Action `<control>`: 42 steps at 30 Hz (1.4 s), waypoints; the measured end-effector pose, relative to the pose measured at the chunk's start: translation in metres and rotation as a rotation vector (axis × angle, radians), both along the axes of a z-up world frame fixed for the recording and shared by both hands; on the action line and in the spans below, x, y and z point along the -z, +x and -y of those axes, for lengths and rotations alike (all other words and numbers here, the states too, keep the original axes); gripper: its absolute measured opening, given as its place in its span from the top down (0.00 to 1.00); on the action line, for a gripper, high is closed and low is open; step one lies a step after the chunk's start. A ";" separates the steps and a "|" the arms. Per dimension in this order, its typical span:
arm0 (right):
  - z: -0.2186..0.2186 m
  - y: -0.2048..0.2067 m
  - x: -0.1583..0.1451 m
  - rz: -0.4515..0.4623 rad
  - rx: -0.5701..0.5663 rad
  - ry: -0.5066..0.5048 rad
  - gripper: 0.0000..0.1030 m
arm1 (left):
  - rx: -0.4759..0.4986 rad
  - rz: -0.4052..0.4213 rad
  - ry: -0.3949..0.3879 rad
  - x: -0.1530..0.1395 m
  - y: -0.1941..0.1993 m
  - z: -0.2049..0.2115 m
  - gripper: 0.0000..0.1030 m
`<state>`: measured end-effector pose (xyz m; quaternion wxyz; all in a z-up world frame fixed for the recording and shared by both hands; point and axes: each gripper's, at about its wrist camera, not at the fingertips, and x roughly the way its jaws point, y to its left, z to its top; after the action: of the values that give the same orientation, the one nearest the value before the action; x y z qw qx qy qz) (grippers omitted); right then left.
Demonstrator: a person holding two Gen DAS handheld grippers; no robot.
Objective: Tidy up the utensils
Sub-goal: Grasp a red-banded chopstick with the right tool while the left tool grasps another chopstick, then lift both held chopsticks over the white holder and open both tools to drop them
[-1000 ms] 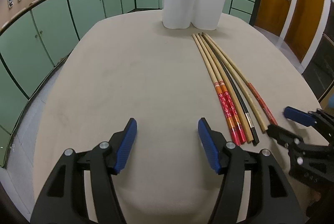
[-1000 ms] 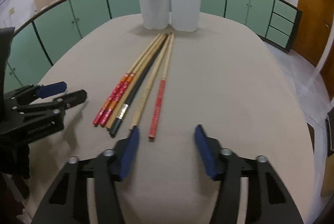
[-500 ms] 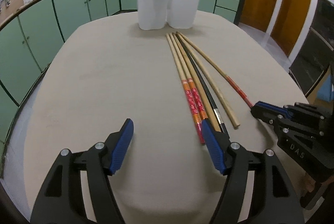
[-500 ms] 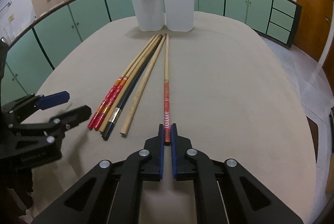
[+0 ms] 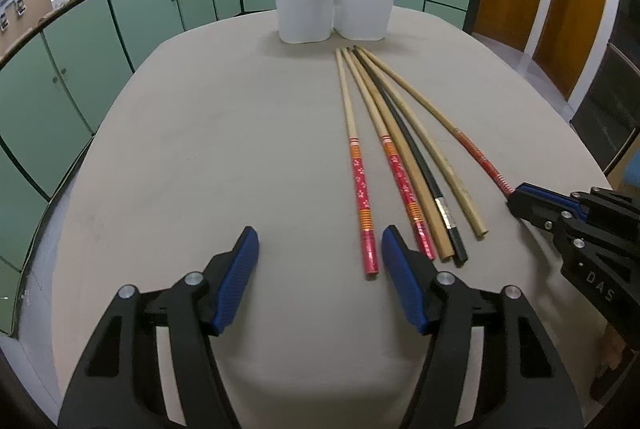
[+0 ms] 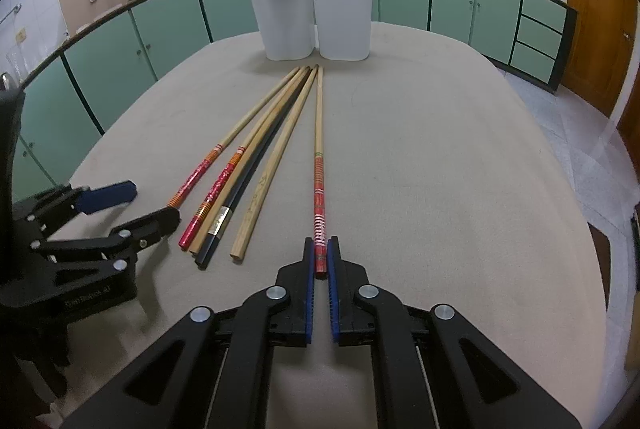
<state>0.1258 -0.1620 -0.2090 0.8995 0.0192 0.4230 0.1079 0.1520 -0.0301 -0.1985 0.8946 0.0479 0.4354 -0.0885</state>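
**Right claw clamped on one chopstick, left claw closing beside the others**

Green kitchen cabinets run in a curve behind a beige table, and at the far end of the table stand two white containers, touching each other. From them stick out a red chopstick, a black chopstick and two dark rounded utensil heads.

On the table lie six long chopsticks, their far tips gathered just in front of the containers and their near ends spread like a fan.

The right gripper is closed tight on the near end of the red-striped chopstick, the one most to the right. Both blue pads press it from the sides, and the rest of the stick runs straight away from the claw toward the containers. This chopstick lies a little apart from the other five.

The left gripper is about half open and its jaws are closing. Nothing is between its pads, only bare table. The red flowered chopstick ends just beside the inner face of its right finger; whether they touch I cannot tell. The second flowered chopstick, a plain wooden one, the black one and another plain one lie to the right of this claw, between the two grippers.
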 end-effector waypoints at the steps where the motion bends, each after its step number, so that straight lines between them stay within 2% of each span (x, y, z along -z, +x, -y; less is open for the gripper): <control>1: 0.001 0.001 0.000 -0.003 0.003 0.012 0.92 | 0.004 0.001 -0.003 0.000 0.000 0.002 0.45; 4: 0.002 0.004 0.000 -0.010 0.001 0.029 0.91 | 0.014 0.005 -0.013 -0.001 -0.002 0.005 0.56; 6: 0.000 0.004 0.000 -0.009 -0.005 0.018 0.91 | 0.022 0.009 -0.013 -0.001 -0.002 0.006 0.67; 8: -0.002 0.004 0.000 -0.006 -0.013 0.007 0.94 | 0.036 0.008 -0.022 -0.001 -0.002 0.008 0.88; 10: -0.004 0.003 -0.001 -0.002 -0.014 -0.005 0.94 | 0.044 0.005 -0.028 -0.001 -0.004 0.010 0.95; 18: 0.002 -0.004 -0.017 0.042 -0.014 0.001 0.95 | 0.021 0.018 -0.069 -0.011 -0.005 0.002 0.95; 34: 0.024 -0.007 -0.095 0.210 0.002 0.050 0.95 | 0.024 0.281 -0.110 -0.115 -0.017 -0.012 0.95; 42: 0.033 -0.002 -0.134 0.292 -0.013 0.079 0.95 | 0.040 0.385 -0.123 -0.156 -0.016 -0.011 0.95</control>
<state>0.1238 -0.1949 -0.0749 0.9493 0.0359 0.2833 0.1319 0.1357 -0.0194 -0.0428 0.9607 0.0176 0.2490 -0.1217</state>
